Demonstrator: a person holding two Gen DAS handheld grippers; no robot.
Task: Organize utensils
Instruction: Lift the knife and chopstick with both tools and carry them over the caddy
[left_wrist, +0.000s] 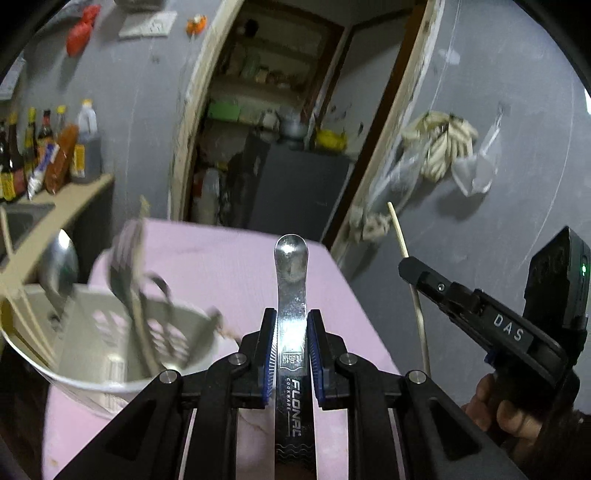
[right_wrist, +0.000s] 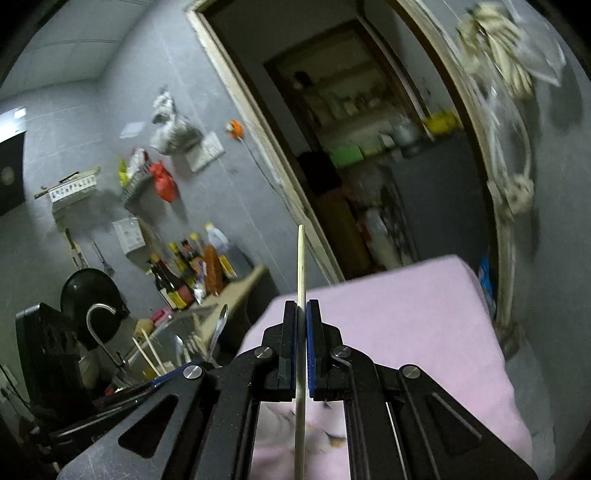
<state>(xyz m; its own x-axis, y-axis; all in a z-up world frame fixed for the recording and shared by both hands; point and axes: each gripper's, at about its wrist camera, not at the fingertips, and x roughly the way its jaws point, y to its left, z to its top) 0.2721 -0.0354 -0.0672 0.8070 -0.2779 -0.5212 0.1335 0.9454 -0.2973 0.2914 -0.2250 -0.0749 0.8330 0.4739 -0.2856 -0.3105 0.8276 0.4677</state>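
Steel handle (left_wrist: 291, 332) is clamped in left tool (left_wrist: 291, 341), chopstick (right_wrist: 301, 295) in right tool (right_wrist: 302, 345); thin chopstick may slip sideways.

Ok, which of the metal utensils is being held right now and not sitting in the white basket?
The flat steel handle with printed lettering, clamped in the left tool over the pink cloth. The big spoon and the others stand loose in the basket.

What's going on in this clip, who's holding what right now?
A person is sorting utensils with two handheld tongs. The left tongs grip a metal utensil handle; the right tongs are shut on a single wooden chopstick. Both are held above the pink-covered table. A white basket there already holds spoons and chopsticks.
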